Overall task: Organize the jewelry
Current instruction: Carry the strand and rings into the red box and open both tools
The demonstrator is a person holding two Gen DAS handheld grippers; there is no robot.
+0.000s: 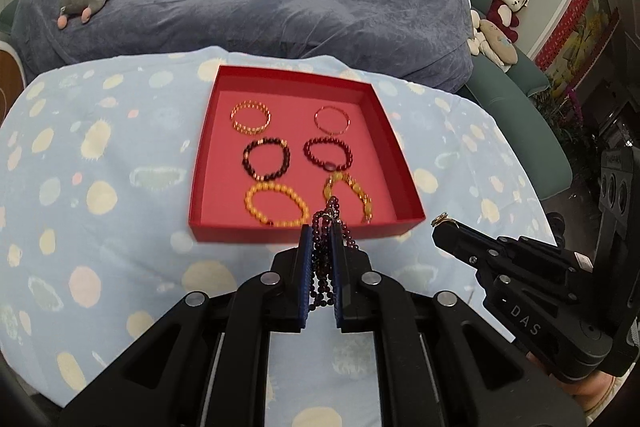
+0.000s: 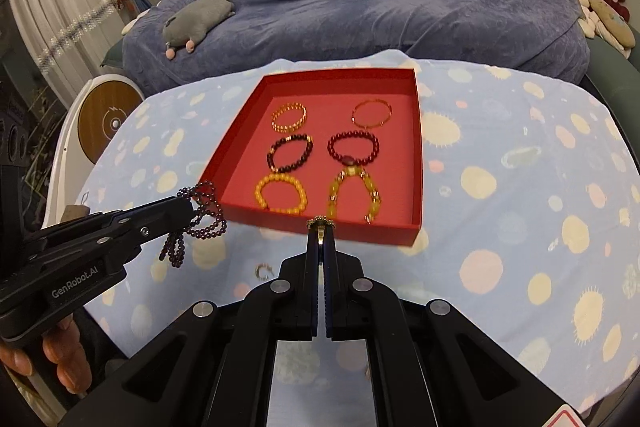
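Worktop (image 2: pixel 520 155) under a pale blue spotted cloth, wide bare margins left and right of both claws. Red tray (image 1: pixel 400 163) sits straight ahead of both claws, low-walled, near wall facing them; the left claw is the closer of the two to that wall, judging by the left wrist view. Six bracelets inside in two columns and three rows; the row nearest the claws holds a yellow bead bracelet (image 1: pixel 277 204) and an amber bracelet (image 1: pixel 352 193), so little free floor lies just past the near wall. Most open floor: the strip behind the far row, and a narrow lane along the right wall. Left claw (image 1: pixel 322 227) pinched nearly shut on a dark purple bead strand (image 2: pixel 200 217), bunched in several loops that hang slack below the fingers, long axis drooping downward. Right claw (image 2: pixel 321 227) fully closed on a small gold piece (image 2: pixel 320 223), likely a ring or clasp, too small to tell, poking just past the tips. Both claws above the cloth, short of the tray. Judgement: next move goes forward over the near wall; hanging loops could snag that edge or drag the amber bracelet. A small silvery item (image 2: pixel 264 270) lies on the cloth, left of the right claw.
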